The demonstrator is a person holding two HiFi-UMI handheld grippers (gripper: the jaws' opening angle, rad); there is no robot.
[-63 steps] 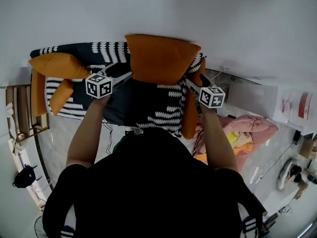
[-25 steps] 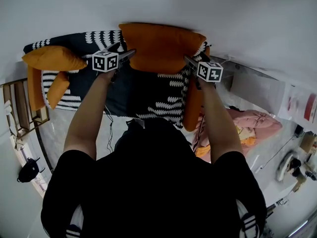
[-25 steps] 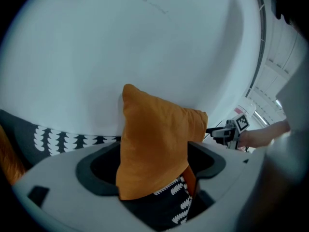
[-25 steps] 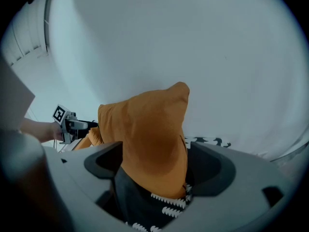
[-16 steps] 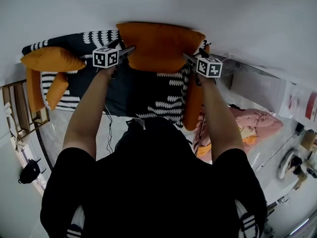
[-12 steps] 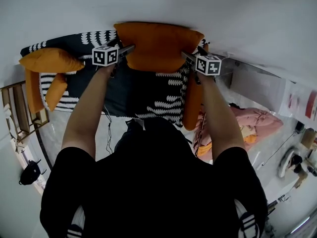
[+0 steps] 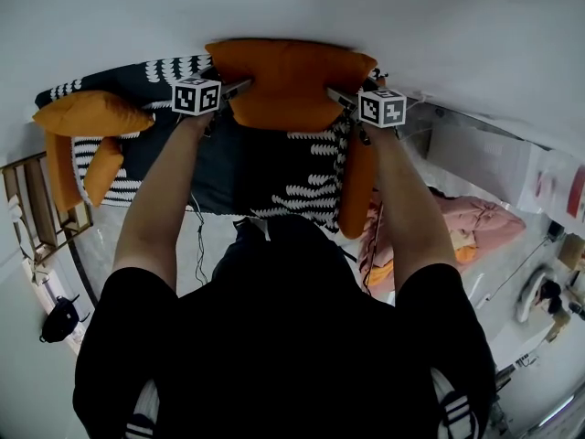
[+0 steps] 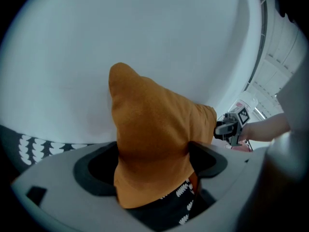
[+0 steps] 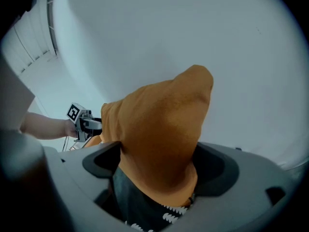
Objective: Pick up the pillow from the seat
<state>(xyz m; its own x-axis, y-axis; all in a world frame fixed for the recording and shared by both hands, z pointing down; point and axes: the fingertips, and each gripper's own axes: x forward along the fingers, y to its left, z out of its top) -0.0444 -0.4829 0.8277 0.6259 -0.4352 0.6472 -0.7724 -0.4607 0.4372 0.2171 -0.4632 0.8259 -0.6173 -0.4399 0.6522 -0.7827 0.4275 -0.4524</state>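
A large orange pillow [image 7: 288,80] stands upright at the back of the sofa seat [image 7: 302,190], against the white wall. My left gripper [image 7: 239,87] is at its left edge and my right gripper [image 7: 336,97] at its right edge. In the left gripper view a pillow corner [image 8: 149,139] lies between the jaws of the left gripper [image 8: 152,161], which are opening, with a dark gap beside the cloth. The right gripper view shows the other corner [image 9: 161,129] between the right gripper's [image 9: 159,163] jaws, which are opening too and stand wide apart.
The sofa has a black-and-white patterned cover. Two smaller orange cushions [image 7: 87,115] [image 7: 101,167] lie at its left end, and an orange bolster [image 7: 358,186] runs along its right side. Pink cloth [image 7: 466,222] lies on the floor at the right. A wooden rack [image 7: 32,208] stands at the left.
Both grippers have carried the pillow away from me, up against the wall at the sofa's back. The two marker cubes have moved further out with it.
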